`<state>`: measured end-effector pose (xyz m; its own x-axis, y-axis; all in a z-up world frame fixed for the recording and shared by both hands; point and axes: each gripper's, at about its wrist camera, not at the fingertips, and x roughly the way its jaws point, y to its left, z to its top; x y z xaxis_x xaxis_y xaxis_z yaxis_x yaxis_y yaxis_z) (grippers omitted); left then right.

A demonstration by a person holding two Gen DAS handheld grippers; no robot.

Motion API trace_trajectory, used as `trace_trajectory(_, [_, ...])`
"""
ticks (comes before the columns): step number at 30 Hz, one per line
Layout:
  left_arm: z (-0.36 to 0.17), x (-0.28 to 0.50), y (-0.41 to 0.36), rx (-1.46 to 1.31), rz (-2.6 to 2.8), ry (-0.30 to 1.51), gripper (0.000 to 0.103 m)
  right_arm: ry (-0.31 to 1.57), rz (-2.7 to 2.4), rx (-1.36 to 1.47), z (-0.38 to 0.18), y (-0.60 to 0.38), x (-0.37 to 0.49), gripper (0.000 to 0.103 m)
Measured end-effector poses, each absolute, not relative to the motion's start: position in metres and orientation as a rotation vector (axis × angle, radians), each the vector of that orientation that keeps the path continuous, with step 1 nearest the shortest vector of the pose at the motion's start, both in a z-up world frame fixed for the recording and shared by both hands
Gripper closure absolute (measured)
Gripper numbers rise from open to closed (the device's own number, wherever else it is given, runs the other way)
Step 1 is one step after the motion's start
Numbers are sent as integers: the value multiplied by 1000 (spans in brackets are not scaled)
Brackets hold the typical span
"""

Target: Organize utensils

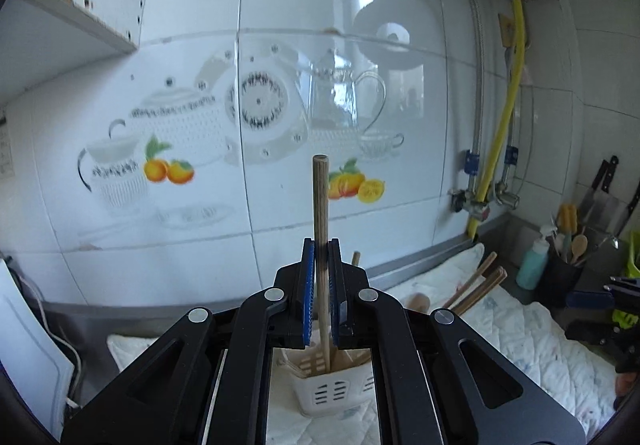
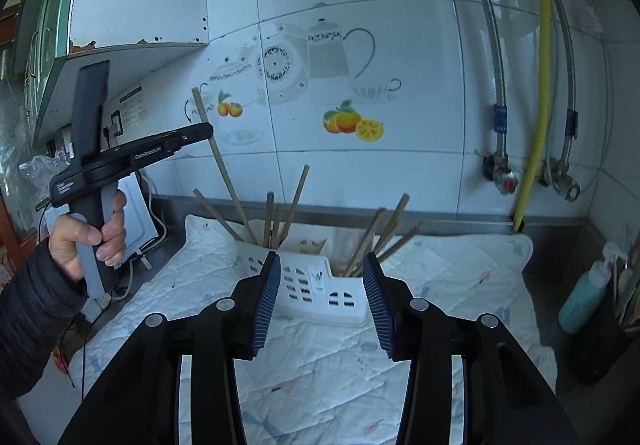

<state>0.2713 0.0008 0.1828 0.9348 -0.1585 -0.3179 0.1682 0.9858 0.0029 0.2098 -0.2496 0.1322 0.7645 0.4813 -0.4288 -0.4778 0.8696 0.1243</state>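
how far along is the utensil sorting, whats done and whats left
Done: several chopsticks already stand in both compartments of the white holder on the quilted mat. In hand: the left tool is shut on one wooden chopstick, held above the holder with its lower end still in it. The right tool is open and empty, facing the holder. Left: placing that chopstick; no loose utensils show on the mat.

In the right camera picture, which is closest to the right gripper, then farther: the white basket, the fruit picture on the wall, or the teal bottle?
From the right gripper:
1. White basket, straight ahead, just past the fingertips.
2. Teal bottle, off to the right by the counter's edge.
3. Fruit picture, farthest, up on the wall tiles behind the basket.
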Motion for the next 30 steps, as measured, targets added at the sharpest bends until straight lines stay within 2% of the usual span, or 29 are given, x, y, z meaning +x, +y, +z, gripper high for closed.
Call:
trace_trajectory(10, [173,273,9,-13,-178,353,92,527,501,63,95,-249,192,60])
trace_trajectory(11, [174,270,10,-19,-183,350,89,528,498,64,93,-248,190,57])
trace_trajectory(13, [178,260,13,-29,-179,340,73,532,482,57,88,-246,184,54])
trace_trajectory(15, [182,248,15,-35,-181,323,66,536,471,44,83,-244,176,54])
trace_trajectory(16, [183,242,16,-38,-183,320,62,540,465,40,80,-243,173,53])
trace_trajectory(20, [182,215,24,-66,-188,322,60,550,433,23,69,-240,158,45])
trace_trajectory(22, [178,199,27,-71,-168,315,40,563,429,28,65,-240,152,42])
trace_trajectory(24, [171,183,29,-74,-163,315,37,564,411,28,62,-240,145,39])
trace_trajectory(27, [153,162,31,-82,-148,351,26,568,387,20,57,-238,136,33])
trace_trajectory(30, [131,143,32,-81,-120,383,19,581,375,20,52,-237,130,29])
